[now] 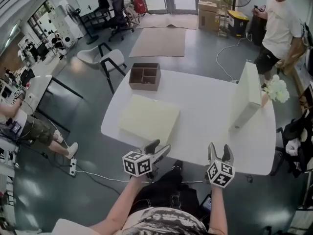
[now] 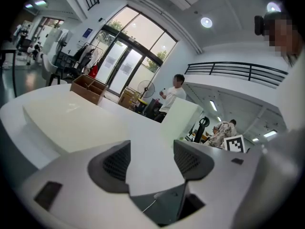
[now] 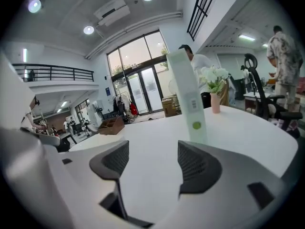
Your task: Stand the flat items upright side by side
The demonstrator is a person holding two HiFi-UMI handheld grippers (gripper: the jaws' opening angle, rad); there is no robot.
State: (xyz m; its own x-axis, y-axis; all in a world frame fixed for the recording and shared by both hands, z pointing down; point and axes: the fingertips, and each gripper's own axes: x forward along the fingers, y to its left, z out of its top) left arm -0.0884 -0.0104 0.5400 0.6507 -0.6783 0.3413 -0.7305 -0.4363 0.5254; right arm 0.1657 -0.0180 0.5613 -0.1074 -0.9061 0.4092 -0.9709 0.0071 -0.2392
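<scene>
Left hand-held gripper [image 1: 159, 149]: at the near edge of the white rounded surface [image 1: 205, 119], well on the near side of the brown wooden divided tray [image 1: 145, 76]. Jaws apart, nothing between them.

Right hand-held gripper [image 1: 219, 152]: same near edge, near and right of the tray. Jaws apart, empty.

Flat cream rectangular box [image 1: 149, 119]: lies on its broad face, between the left hand-held gripper and the tray, apart from both.

Second cream rectangular box [image 1: 247, 94]: stands upright on a narrow edge, well to the right of the tray, by the surface's right edge.

Pink vase of white flowers [image 1: 276, 89]: further right of the tray, just beside the upright box.
</scene>
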